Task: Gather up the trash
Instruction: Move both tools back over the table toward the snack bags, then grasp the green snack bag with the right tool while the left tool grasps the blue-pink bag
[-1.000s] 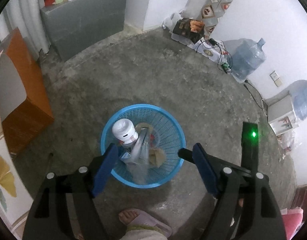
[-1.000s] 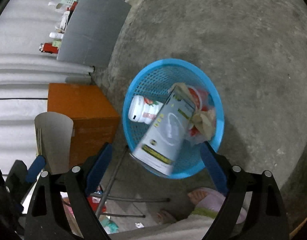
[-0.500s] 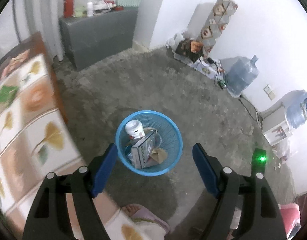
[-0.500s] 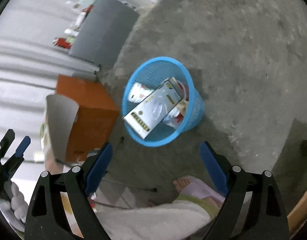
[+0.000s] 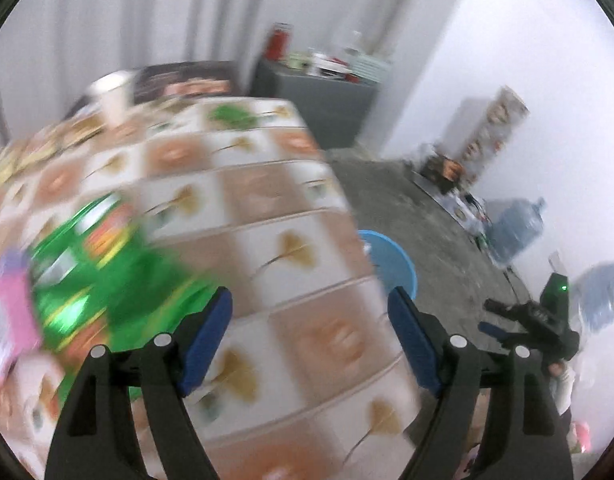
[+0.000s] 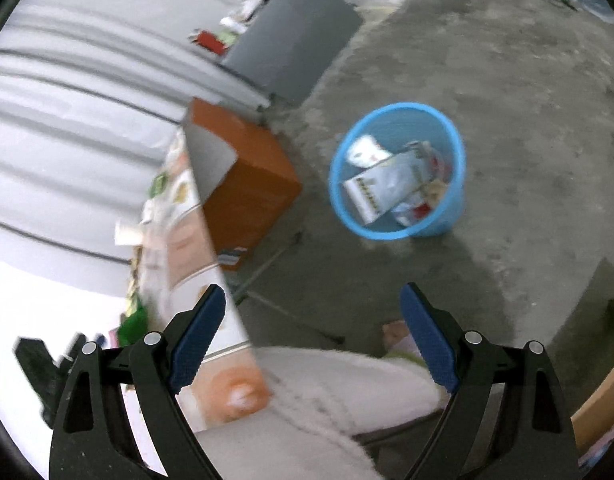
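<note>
The bin (image 6: 399,176), blue mesh, stands on the concrete floor (image 6: 507,80) at about one o'clock in the right wrist view, upright with its mouth up. A long white box (image 6: 387,186) lies slanted in it, its long axis from seven to one o'clock, beside a white bottle (image 6: 363,152) and wrappers. An orange crate (image 6: 247,168) sits at the bin's nine o'clock, the desk (image 6: 187,240) nearer. In the blurred left view the desk's patterned cloth (image 5: 247,240) hides all but the bin's rim (image 5: 391,256); a green bag (image 5: 95,280) lies on the cloth at nine o'clock.

The left claw (image 5: 309,336) is opening over the cloth with nothing between its jaws. The right claw (image 6: 313,336) is released, spread wide and empty.
</note>
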`<move>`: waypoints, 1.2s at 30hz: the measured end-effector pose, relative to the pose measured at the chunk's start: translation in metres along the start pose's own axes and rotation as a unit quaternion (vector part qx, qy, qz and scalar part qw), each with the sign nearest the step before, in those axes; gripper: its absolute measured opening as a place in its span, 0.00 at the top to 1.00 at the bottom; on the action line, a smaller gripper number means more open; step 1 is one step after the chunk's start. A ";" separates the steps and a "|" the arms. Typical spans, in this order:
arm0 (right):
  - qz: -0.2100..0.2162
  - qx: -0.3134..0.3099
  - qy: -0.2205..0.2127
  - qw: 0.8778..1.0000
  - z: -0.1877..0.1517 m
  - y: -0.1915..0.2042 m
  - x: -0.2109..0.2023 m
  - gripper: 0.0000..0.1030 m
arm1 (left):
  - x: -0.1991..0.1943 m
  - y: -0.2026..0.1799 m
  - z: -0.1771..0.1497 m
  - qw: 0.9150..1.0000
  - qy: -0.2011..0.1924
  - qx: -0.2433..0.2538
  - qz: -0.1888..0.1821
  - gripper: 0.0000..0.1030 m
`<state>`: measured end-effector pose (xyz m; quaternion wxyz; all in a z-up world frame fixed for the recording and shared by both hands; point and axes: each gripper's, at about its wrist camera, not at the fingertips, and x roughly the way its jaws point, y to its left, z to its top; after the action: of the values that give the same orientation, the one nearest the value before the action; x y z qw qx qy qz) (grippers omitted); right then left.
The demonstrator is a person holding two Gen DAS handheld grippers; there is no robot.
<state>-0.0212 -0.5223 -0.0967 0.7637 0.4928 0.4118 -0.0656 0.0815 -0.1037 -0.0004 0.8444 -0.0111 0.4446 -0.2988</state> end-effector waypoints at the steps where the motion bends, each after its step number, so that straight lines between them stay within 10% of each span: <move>1: 0.007 -0.006 0.004 1.000 -0.002 0.009 0.001 0.18 | -0.010 0.014 -0.008 1.000 -0.008 -0.015 0.005 0.24; 10: 0.075 -0.130 0.070 0.986 -0.045 0.137 0.038 0.18 | -0.096 0.159 -0.028 0.983 -0.107 -0.140 0.060 0.24; 20: 0.088 -0.223 0.117 0.964 -0.085 0.242 0.100 0.18 | -0.072 0.356 -0.007 0.955 -0.026 -0.227 0.191 0.25; 27: 0.053 -0.281 0.162 0.944 -0.051 0.301 0.177 0.18 | -0.064 0.372 -0.040 0.956 0.003 -0.264 0.125 0.26; 36: 0.011 -0.362 0.277 0.890 -0.073 0.334 0.244 0.23 | -0.080 0.305 -0.087 0.971 0.027 -0.232 0.053 0.26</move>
<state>0.2656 -0.2194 -0.0451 0.7449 0.1850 0.5962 0.2354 0.1325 0.2097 -0.0809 0.8210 -0.1749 0.5245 -0.1423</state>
